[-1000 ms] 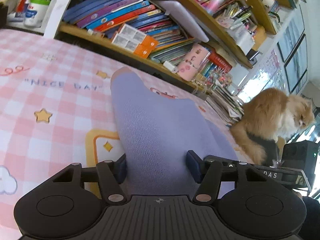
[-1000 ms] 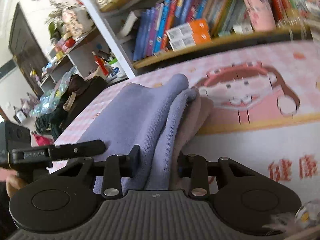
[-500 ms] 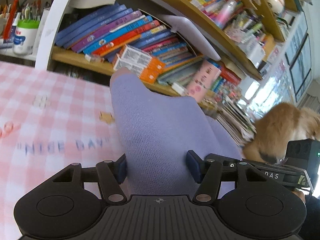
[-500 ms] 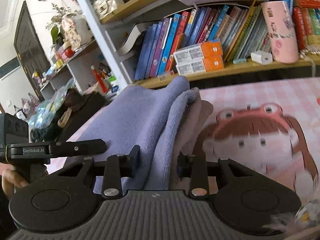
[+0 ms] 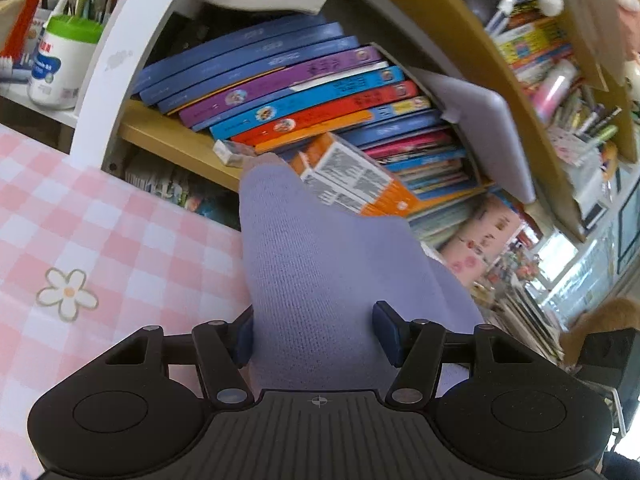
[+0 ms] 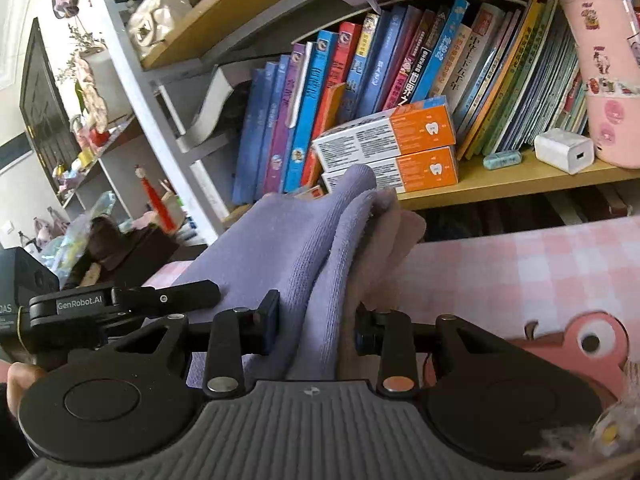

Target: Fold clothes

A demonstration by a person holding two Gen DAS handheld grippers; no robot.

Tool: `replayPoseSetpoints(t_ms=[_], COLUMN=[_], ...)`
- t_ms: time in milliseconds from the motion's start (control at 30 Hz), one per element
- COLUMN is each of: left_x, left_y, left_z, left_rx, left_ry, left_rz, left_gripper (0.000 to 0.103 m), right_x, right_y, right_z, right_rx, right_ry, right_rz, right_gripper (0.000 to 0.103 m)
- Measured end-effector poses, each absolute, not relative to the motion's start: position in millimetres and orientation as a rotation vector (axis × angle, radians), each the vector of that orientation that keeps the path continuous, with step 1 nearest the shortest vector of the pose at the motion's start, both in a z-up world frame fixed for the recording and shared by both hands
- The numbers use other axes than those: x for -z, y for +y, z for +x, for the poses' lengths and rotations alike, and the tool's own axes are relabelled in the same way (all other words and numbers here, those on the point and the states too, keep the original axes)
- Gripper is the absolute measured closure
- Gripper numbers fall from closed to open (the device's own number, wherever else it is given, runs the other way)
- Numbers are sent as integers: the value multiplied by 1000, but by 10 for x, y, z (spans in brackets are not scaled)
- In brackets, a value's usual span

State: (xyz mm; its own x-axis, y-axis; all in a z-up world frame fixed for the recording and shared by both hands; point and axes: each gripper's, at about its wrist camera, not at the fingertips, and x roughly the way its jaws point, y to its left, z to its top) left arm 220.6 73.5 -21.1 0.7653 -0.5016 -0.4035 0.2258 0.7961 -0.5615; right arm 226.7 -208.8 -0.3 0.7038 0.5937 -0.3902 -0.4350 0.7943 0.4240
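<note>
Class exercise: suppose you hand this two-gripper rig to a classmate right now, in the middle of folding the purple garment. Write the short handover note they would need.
Left hand-held gripper: shut on the purple garment, which bunches up between its fingers.
Right hand-held gripper: shut on the same garment, gripping several stacked layers at another edge.
Where things are: the garment is held up between both grippers, above the pink checked cloth, with the bookshelf straight ahead.
Done: both edges gripped; layers at the right suggest at least one fold.
Left: probably lay it down on the cloth, finish the fold, release. How much hangs below is out of view.
</note>
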Motion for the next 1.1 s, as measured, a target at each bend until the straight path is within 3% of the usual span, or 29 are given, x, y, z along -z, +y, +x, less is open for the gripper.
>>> replayPoseSetpoints(t_ms=[367, 467, 533, 600, 767, 1100], left_x=[380, 384, 356, 290, 152, 97], left_y=[735, 755, 772, 802, 771, 506], left_z=[2483, 2471, 2423, 2278, 1761, 920], left_rx=[403, 385, 341, 287, 230, 133], left_ry=[583, 584, 565, 507, 356, 350], left_rz=[-518, -532, -521, -490, -413, -316], left_gripper=[44, 37, 26, 22, 11, 7], right_x=[261, 276, 261, 224, 165, 62], right_y=[-2189, -2211, -2240, -2290, -2414, -2232], right_z=[2621, 2617, 2570, 2487, 1985, 893], right_rx=[-579, -560, -538, -512, -453, -306], right_ry=[561, 577, 573, 558, 508, 367], right_rz=[387, 402, 408, 419, 409, 192], right_gripper=[69, 57, 31, 23, 18, 11])
